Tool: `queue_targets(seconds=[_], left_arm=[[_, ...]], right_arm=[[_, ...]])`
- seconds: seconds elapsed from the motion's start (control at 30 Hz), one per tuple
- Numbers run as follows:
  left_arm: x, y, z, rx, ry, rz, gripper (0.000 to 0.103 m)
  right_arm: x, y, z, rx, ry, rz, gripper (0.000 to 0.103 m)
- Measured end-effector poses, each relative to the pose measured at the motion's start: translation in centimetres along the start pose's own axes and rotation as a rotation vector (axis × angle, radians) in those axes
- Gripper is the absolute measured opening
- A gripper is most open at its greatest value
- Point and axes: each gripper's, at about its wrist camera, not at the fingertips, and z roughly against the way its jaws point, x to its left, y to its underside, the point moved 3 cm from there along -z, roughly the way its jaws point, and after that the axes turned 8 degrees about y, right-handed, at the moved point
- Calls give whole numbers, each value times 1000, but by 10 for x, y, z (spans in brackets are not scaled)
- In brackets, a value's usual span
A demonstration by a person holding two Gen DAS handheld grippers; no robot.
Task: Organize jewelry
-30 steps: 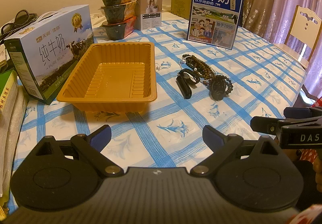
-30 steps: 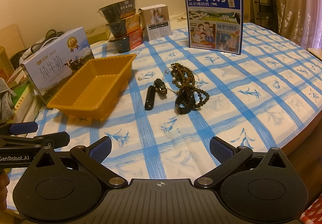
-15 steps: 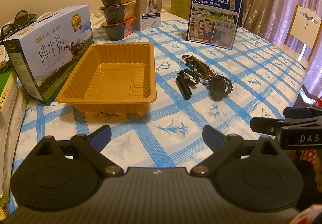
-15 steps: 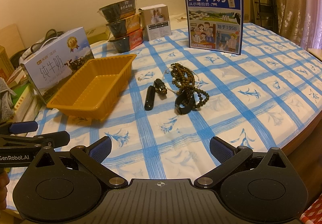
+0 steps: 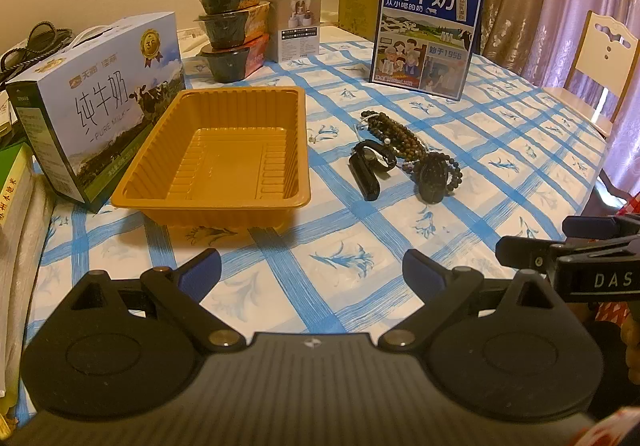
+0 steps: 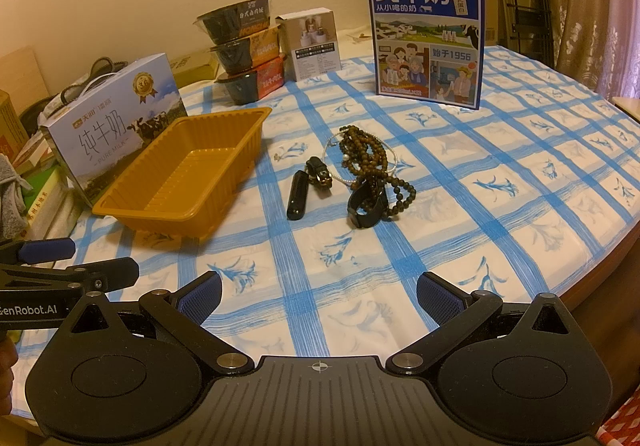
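Note:
An empty orange plastic tray (image 5: 224,149) (image 6: 180,173) sits on the blue-checked tablecloth. To its right lies a heap of jewelry: brown bead strings (image 5: 396,135) (image 6: 366,153), a black watch with strap (image 5: 366,169) (image 6: 300,191), a dark wristband (image 6: 366,207) and a dark pendant (image 5: 433,177). My left gripper (image 5: 312,266) hovers open near the table's front edge, short of the tray and jewelry. Over the front edge my right gripper (image 6: 318,292) is open too, nothing between its fingers. Each gripper shows at the side of the other's view.
A pale milk carton (image 5: 100,101) stands left of the tray. A blue milk box (image 5: 426,45) stands behind the jewelry. Stacked bowls (image 5: 230,33) and a small white box (image 5: 298,25) are at the back. A chair (image 5: 600,57) is at the right.

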Motion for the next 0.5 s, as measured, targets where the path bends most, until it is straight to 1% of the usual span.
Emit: queue_targets(seconds=[0.4,0.5], left_arm=[[2,-2,-1,1,0,2,97],[3,-4,-8,-2,-6,12,97]], right_arm=[[-1,2,-2,0,-1,0,103],[-1,3,-4,-5,-3,-1,103]])
